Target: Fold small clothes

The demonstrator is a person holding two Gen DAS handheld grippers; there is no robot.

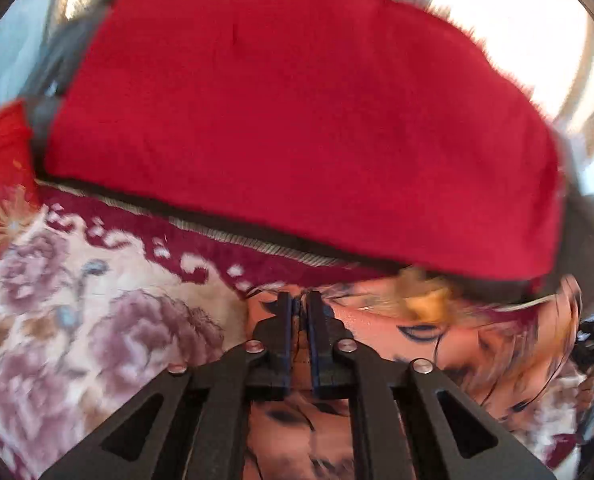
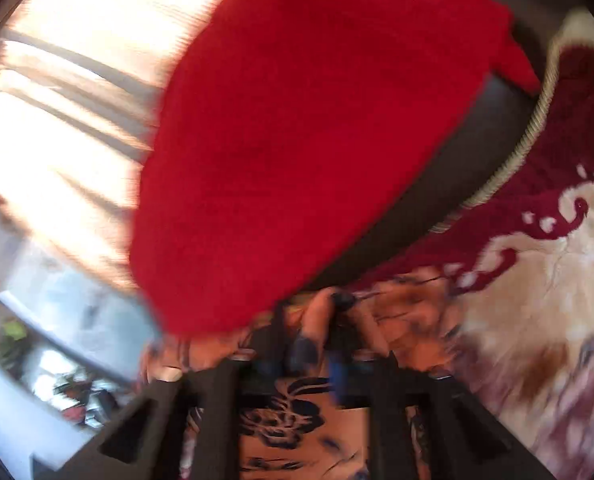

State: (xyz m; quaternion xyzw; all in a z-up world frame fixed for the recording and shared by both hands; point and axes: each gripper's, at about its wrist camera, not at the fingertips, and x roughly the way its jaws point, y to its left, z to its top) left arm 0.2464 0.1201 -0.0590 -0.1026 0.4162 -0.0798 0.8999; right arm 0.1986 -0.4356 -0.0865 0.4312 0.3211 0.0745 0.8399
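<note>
Left gripper (image 1: 301, 300) fingers stand a narrow slit apart over the peach printed garment (image 1: 449, 344); right gripper (image 2: 311, 320) fingers spread, blurred, garment between. Red cloth (image 1: 297, 120) lies beyond both.

Left gripper (image 1: 301, 300) ajar (right gripper (image 2: 309, 320) wider).

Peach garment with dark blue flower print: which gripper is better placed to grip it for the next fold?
Right, probably: the right gripper has jaws apart around bunched peach garment; the left gripper, nearly closed, would need opening.
</note>
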